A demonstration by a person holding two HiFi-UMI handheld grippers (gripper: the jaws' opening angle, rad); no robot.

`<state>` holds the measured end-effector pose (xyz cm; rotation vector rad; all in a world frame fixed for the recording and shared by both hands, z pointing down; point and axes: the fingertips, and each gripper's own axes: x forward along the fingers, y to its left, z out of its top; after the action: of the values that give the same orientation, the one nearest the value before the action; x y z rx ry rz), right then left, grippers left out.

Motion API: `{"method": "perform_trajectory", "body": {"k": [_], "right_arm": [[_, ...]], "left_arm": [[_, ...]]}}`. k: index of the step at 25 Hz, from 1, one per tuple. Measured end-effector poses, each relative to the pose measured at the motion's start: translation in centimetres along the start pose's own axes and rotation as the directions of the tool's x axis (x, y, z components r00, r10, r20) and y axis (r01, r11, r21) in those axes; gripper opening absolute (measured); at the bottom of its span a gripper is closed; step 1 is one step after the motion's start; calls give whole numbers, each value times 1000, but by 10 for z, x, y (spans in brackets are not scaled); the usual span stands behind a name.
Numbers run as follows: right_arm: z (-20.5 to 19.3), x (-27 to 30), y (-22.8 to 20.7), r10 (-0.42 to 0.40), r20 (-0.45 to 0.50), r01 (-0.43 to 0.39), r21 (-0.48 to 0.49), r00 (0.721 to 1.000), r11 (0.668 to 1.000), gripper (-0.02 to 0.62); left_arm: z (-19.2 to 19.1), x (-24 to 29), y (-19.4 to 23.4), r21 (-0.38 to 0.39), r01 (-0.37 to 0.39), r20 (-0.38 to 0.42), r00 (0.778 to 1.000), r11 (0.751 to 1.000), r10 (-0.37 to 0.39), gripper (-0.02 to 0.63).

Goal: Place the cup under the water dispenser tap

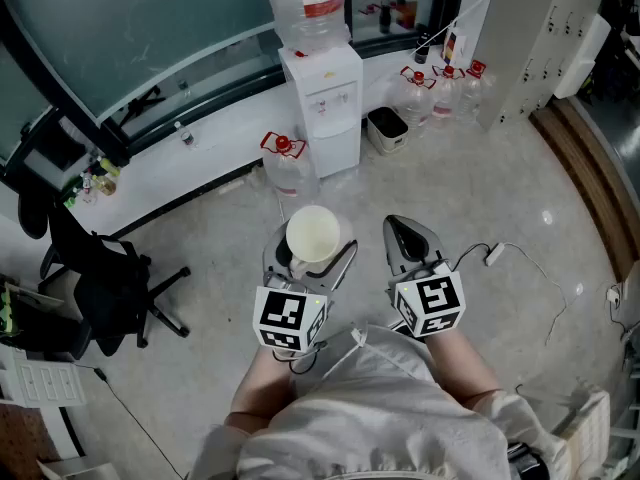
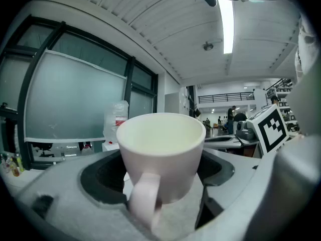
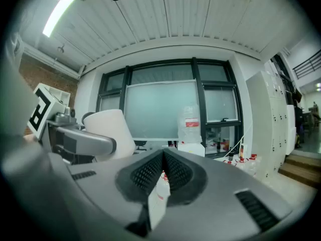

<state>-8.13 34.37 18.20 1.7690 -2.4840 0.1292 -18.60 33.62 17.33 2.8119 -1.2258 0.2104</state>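
A white cup (image 1: 313,234) stands upright between the jaws of my left gripper (image 1: 312,250), which is shut on its sides. In the left gripper view the cup (image 2: 160,149) fills the middle, empty, its handle (image 2: 145,202) turned toward the camera. My right gripper (image 1: 400,226) is beside it on the right, shut with nothing in it. The white water dispenser (image 1: 325,103), with a large bottle (image 1: 305,3) on top, stands a good way ahead by the window wall. The right gripper view shows the dispenser (image 3: 192,145) beyond the shut jaws and the cup (image 3: 108,127) to the left.
A water jug with a red cap (image 1: 285,163) stands on the floor left of the dispenser. A small bin (image 1: 387,128) and several more jugs (image 1: 440,88) are to its right. A black office chair (image 1: 100,278) is at the left, and a cable (image 1: 520,258) lies at the right.
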Motion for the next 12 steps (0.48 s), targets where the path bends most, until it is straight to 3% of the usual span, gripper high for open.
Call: {"method": "perform_trajectory", "body": {"k": [12], "right_arm": [[-13,5,16,4,-21,-4,18,1000,1000,28]], "left_arm": [[-13,-8,15,-30,2,-17,1000,1000,-3,440]]}}
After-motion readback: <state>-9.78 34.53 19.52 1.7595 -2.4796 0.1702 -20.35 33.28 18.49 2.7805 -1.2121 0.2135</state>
